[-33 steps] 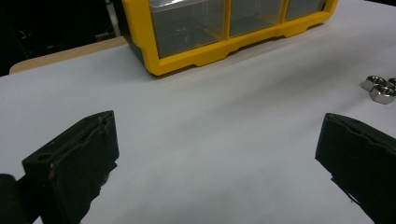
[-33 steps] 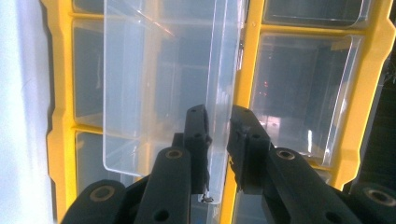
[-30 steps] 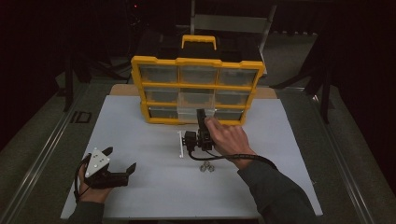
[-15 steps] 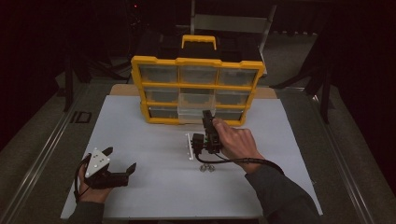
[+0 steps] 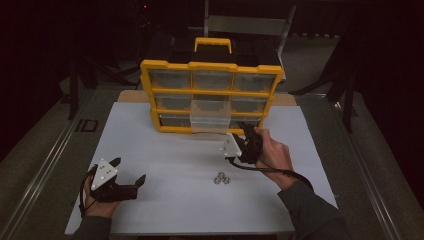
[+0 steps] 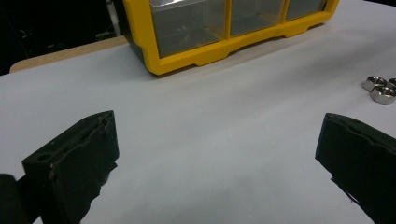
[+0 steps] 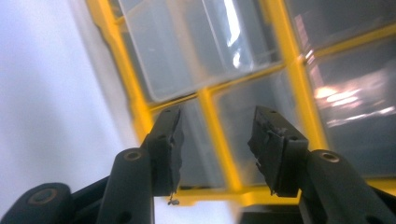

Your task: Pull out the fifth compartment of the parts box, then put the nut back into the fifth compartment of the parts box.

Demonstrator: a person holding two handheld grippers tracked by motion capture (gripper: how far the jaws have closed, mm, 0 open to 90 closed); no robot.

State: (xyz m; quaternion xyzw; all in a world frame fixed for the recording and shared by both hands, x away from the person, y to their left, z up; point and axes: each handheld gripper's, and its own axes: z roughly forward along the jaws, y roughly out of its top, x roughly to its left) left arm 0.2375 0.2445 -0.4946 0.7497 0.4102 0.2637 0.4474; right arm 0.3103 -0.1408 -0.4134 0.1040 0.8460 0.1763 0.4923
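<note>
A yellow organizer (image 5: 212,95) with clear drawers stands upright at the back of the white mat; one middle drawer (image 5: 211,116) is pulled out. Three metal nuts (image 5: 221,178) lie together on the mat. My right gripper (image 5: 245,131) is held just right of the pulled drawer and points at the organizer's lower front. Its jaws have just been opening and stand partly open with nothing between them (image 7: 215,144), a yellow divider (image 7: 219,140) behind them. My left gripper (image 5: 130,169) rests at the front left, wide open and empty (image 6: 215,154); the nuts (image 6: 380,88) lie off to its right.
The white mat (image 5: 165,150) covers a wooden table with dark surroundings. A person's right hand (image 5: 275,152) and sleeve reach in from the bottom right, with a cable trailing over the mat. A small black bracket (image 5: 86,125) lies off the mat's left edge.
My right gripper has moved right and toward the organizer, away from the nuts, and its jaws have spread. The left gripper has stayed put.
</note>
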